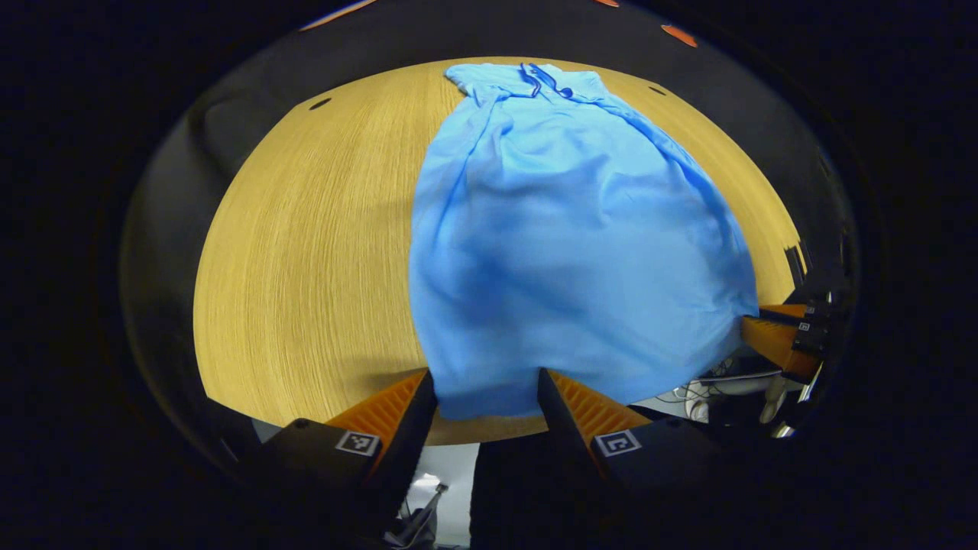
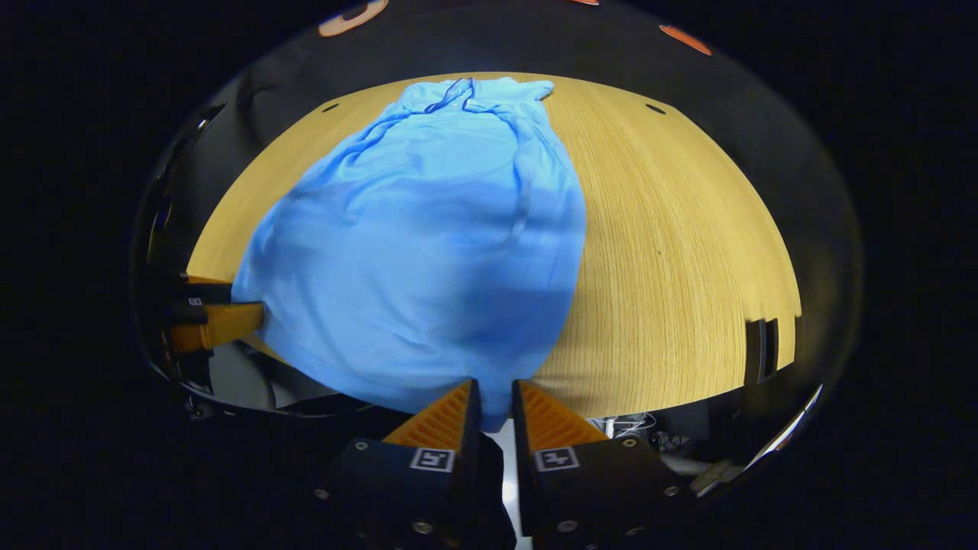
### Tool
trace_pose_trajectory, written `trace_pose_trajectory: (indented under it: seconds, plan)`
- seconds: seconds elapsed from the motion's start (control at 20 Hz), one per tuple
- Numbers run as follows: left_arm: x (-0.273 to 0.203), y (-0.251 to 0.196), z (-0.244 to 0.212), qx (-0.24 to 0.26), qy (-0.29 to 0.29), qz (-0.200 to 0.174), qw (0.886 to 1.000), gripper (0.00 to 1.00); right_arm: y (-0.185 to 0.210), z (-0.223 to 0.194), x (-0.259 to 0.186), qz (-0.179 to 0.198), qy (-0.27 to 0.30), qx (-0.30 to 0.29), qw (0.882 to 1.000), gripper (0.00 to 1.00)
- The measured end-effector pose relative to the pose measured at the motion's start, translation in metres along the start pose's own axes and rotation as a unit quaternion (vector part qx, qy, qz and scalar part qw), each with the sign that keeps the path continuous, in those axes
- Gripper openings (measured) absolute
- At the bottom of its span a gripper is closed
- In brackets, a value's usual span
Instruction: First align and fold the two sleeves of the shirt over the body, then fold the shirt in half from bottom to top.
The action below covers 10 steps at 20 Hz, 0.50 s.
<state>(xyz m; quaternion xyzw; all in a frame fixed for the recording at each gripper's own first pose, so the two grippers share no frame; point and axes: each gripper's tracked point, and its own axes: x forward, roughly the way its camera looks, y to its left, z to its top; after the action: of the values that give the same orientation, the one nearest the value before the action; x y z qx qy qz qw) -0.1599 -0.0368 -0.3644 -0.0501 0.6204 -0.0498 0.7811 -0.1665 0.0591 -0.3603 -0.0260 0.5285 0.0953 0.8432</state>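
A pale wooden table under dark booth walls carries your work. At 6 o'clock in the left gripper view, your left tongs stand wide around the blue shirt hem. Your right tongs sit narrow, pinching the hem. The shirt runs toward 12 o'clock, collar farthest.

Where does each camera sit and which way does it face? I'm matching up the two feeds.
Left gripper view: rides the left gripper, faces across the table along the shirt; right gripper at its right edge.
Right gripper view: rides the right gripper, same heading; left gripper at its left edge.
Shared: shirt, table, both grippers at the hem.
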Motion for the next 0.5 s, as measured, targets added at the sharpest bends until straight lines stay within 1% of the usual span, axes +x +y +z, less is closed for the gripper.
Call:
trace_pose_trajectory:
  seconds: [0.05, 0.1, 0.15, 0.2, 0.25, 0.3, 0.4, 0.5]
  plan:
    - [0.004, 0.002, 0.006, -0.016, -0.001, 0.001, 1.0, 0.72, 0.0, 0.003, 0.002, 0.006, 0.001, 0.016, 1.0, 0.11]
    - [0.003, 0.002, 0.011, -0.039, 0.001, -0.003, 0.999, 0.46, 0.001, 0.003, 0.003, 0.013, 0.007, 0.026, 1.0, 0.08]
    - [0.004, 0.001, 0.013, -0.058, 0.01, -0.014, 0.998, 0.21, 0.001, 0.003, 0.002, 0.022, 0.013, 0.035, 0.999, 0.04]
    - [0.003, 0.002, 0.01, -0.057, 0.021, -0.026, 0.998, 0.13, 0.0, 0.003, 0.002, 0.027, 0.019, 0.053, 0.998, 0.03]
    - [-0.002, 0.002, 0.015, -0.078, 0.024, -0.039, 0.996, 0.13, 0.004, 0.001, 0.002, 0.036, 0.03, 0.062, 0.997, 0.02]
    - [0.004, -0.002, 0.018, -0.085, 0.027, -0.048, 0.995, 0.04, 0.004, 0.004, 0.0, 0.038, 0.032, 0.061, 0.997, 0.01]
    - [-0.002, 0.0, 0.03, -0.073, 0.013, -0.047, 0.996, 0.05, 0.004, 0.025, -0.008, 0.045, 0.007, 0.067, 0.997, 0.01]
    - [-0.013, -0.006, 0.046, -0.061, -0.007, -0.056, 0.997, 0.04, 0.003, 0.048, -0.015, 0.049, -0.017, 0.069, 0.996, 0.01]
